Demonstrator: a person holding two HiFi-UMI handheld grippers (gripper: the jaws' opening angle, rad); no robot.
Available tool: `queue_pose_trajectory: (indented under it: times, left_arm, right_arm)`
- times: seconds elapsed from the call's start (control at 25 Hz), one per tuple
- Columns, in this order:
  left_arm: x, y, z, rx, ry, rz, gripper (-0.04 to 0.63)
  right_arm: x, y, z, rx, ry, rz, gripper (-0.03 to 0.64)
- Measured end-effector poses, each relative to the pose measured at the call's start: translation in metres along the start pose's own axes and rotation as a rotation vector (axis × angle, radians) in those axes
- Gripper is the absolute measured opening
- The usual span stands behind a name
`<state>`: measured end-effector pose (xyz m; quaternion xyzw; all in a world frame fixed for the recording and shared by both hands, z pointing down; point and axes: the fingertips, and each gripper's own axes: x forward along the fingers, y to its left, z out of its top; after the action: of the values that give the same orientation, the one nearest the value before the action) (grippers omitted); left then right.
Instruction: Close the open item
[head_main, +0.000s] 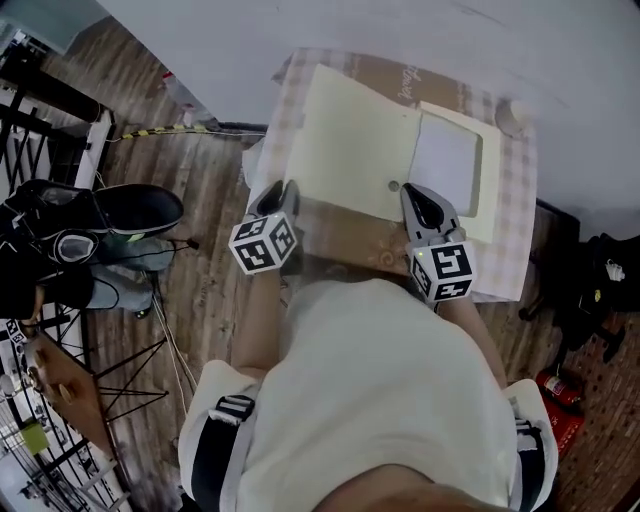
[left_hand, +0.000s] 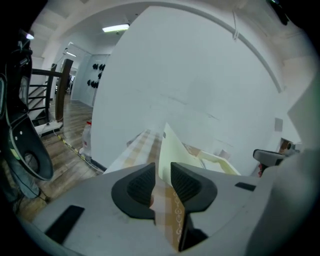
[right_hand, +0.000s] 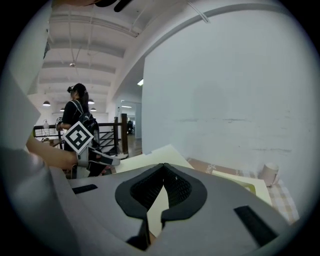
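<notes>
A cream box file (head_main: 385, 150) lies open on the checked tablecloth (head_main: 515, 215). Its lid flap (head_main: 350, 145) spreads to the left, and its shallow tray (head_main: 488, 175) on the right holds a white sheet (head_main: 445, 160). My left gripper (head_main: 280, 192) sits at the flap's near left corner. In the left gripper view its jaws (left_hand: 162, 170) stand apart, with the flap's raised edge (left_hand: 172, 147) in line with the gap and no pad pressing on it. My right gripper (head_main: 412, 192) rests near a small round clasp (head_main: 393, 185), its tips (right_hand: 163, 167) closed together on nothing.
A white wall runs behind the table. A pale cup (head_main: 510, 118) stands at the back right corner. Shoes (head_main: 100, 210) lie on a rack to the left, over wooden floor. A red object (head_main: 560, 392) sits low right. Another person (right_hand: 77, 117) stands far off.
</notes>
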<state>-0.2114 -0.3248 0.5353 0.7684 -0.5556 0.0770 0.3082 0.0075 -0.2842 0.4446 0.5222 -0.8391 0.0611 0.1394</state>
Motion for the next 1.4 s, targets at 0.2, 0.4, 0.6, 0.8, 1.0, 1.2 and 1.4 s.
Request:
queue_pose_trajectory:
  times: [0.2,0.4,0.6,0.8,1.0,1.2,1.4]
  left_arm:
    - [-0.006,-0.005,0.004,-0.026,-0.044,0.100,0.041]
    - [-0.014,-0.024,0.018,-0.045,-0.109,0.134,0.032]
    - [-0.029,-0.061,0.032,-0.044,-0.182,0.132,0.020]
    - [-0.036,-0.105,0.035,-0.046,-0.215,0.103,0.017]
    - [-0.043,-0.144,0.037,-0.043,-0.277,0.112,0.012]
    - [-0.048,-0.183,0.040,-0.009,-0.312,0.105,0.011]
    - [-0.054,-0.225,0.034,0.040,-0.324,0.078,0.011]
  right_arm:
    - [-0.008,-0.016,-0.002,0.003,-0.001,0.056,0.000]
    - [-0.013,-0.031,-0.004,0.007,-0.006,0.101,0.000]
    - [-0.025,-0.051,-0.004,0.004,-0.019,0.129,0.000]
    - [-0.043,-0.076,-0.006,0.003,-0.032,0.149,0.000]
    - [-0.064,-0.107,-0.010,0.014,-0.048,0.152,0.000]
    - [-0.086,-0.127,-0.017,0.017,-0.058,0.162,0.000]
    - [-0.112,-0.143,-0.023,0.027,-0.068,0.158,0.000]
